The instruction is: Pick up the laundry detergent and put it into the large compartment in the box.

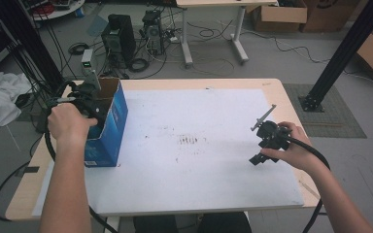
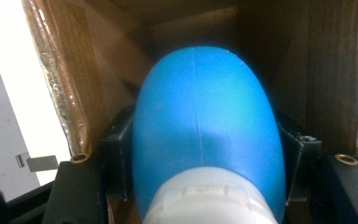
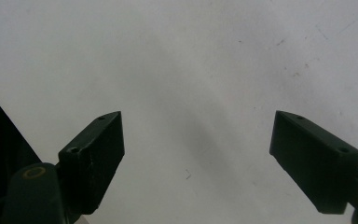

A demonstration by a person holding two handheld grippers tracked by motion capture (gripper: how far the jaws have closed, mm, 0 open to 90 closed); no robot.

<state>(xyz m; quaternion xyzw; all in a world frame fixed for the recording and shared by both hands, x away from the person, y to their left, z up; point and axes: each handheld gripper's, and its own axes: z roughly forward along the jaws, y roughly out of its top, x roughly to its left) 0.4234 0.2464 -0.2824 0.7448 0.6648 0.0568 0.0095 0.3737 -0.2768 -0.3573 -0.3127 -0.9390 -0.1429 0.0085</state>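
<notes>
A blue rounded bottle with a white cap sits between the black jaws of my left gripper, which is shut on its sides. The bottle is inside an open cardboard box, brown within. From above, that blue box stands at the table's left side, and the left gripper reaches into its open top. My right gripper rests at the right side of the white sheet. In its own view the right gripper is open, with nothing but the white sheet beneath.
The white sheet covers most of the wooden table and carries small dark smudges near its middle. Cables, computer towers and cardboard boxes lie on the floor beyond the table. A black post stands at the right.
</notes>
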